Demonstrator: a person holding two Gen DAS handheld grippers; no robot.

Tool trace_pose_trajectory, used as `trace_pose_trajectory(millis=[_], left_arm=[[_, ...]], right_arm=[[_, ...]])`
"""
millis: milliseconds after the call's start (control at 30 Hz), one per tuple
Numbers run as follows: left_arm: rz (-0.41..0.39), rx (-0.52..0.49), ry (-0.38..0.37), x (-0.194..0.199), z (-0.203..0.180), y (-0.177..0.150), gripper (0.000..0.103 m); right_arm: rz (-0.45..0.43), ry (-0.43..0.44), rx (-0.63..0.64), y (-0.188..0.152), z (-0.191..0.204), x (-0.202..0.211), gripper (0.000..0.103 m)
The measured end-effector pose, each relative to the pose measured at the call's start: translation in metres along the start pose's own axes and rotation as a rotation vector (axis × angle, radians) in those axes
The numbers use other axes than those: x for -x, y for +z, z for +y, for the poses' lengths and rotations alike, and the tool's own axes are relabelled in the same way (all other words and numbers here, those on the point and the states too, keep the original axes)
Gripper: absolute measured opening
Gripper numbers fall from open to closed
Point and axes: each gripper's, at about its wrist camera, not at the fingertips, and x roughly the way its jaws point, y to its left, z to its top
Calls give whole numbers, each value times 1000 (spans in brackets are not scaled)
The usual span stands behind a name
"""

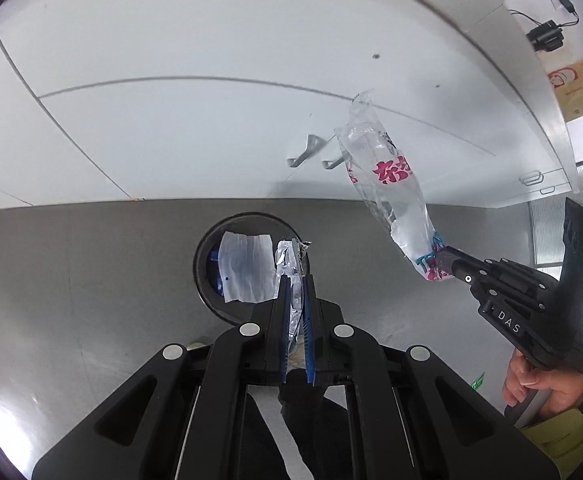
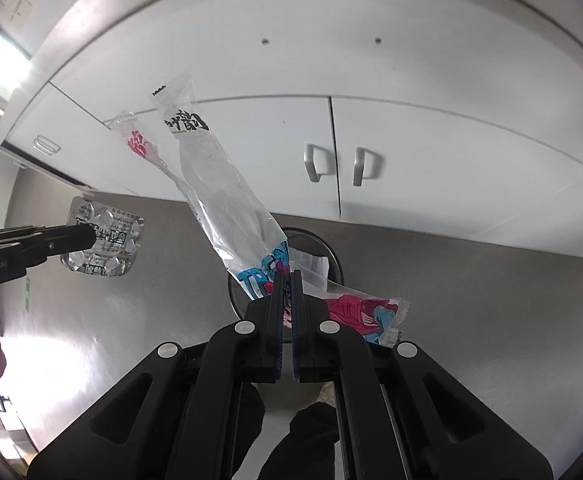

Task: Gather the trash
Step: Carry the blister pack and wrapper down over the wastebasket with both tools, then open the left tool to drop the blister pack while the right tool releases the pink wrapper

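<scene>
My left gripper (image 1: 296, 280) is shut on a silver foil blister pack (image 1: 289, 264), seen edge-on here and flat in the right wrist view (image 2: 109, 236). It hangs just above a round black trash opening (image 1: 207, 264) in the steel counter, with a white crumpled paper (image 1: 245, 266) inside. My right gripper (image 2: 287, 278) is shut on clear plastic wrappers (image 2: 219, 184) with red, blue and black print, held up in the air. In the left wrist view the wrappers (image 1: 387, 192) and right gripper (image 1: 437, 262) are at the right. The opening (image 2: 333, 252) lies behind them.
A steel counter (image 1: 91, 280) runs below white cabinet doors with metal handles (image 2: 313, 162). A brown paper bag (image 1: 579, 92) and a black device on a cable (image 1: 547, 36) are at the far right.
</scene>
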Motion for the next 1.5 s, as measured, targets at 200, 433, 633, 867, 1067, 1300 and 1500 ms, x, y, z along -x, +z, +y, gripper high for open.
trace_pose_trajectory(millis=[200, 433, 633, 867, 1067, 1300, 1500], left_arm=[[14, 18, 9, -64, 20, -5, 5], [62, 47, 16, -134, 42, -14, 5], [101, 71, 27, -189, 59, -28, 5], [104, 97, 26, -236, 80, -29, 5], [122, 126, 6, -262, 99, -29, 5], [149, 134, -20, -266, 99, -24, 5], [161, 147, -35, -256, 100, -18, 17]], right_arm=[[45, 19, -7, -9, -13, -62, 4], [108, 39, -40, -24, -27, -130, 4], [176, 53, -70, -44, -34, -185, 4], [222, 37, -85, -59, -47, -242, 4], [229, 22, -94, -63, -50, -267, 4], [261, 35, -138, -60, -53, -276, 6], [275, 26, -128, -58, -51, -268, 13]])
